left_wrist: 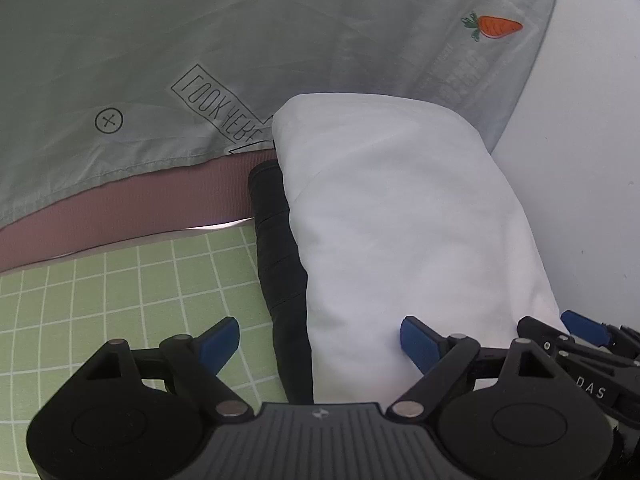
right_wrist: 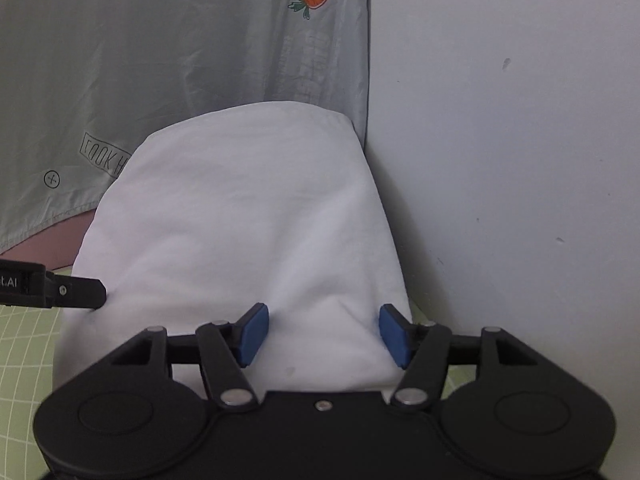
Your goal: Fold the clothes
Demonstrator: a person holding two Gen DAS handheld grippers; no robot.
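Observation:
A folded white garment (left_wrist: 400, 208) lies on top of a folded black garment (left_wrist: 280, 264), whose edge shows along its left side. Both rest on a green grid mat (left_wrist: 120, 300). My left gripper (left_wrist: 320, 344) is open at the near end of the stack, one blue pad over the mat and the other on the white cloth. My right gripper (right_wrist: 323, 334) is open too, its pads straddling the near edge of the white garment (right_wrist: 248, 220) without pinching it. A finger of the left gripper (right_wrist: 80, 290) touches the white cloth's left side.
A grey-green cloth (left_wrist: 200, 40) with a carrot print (left_wrist: 494, 26) and boxed lettering hangs behind the stack, over a pink strip (left_wrist: 140, 200). A white wall (right_wrist: 500, 140) stands close on the right. The mat extends to the left.

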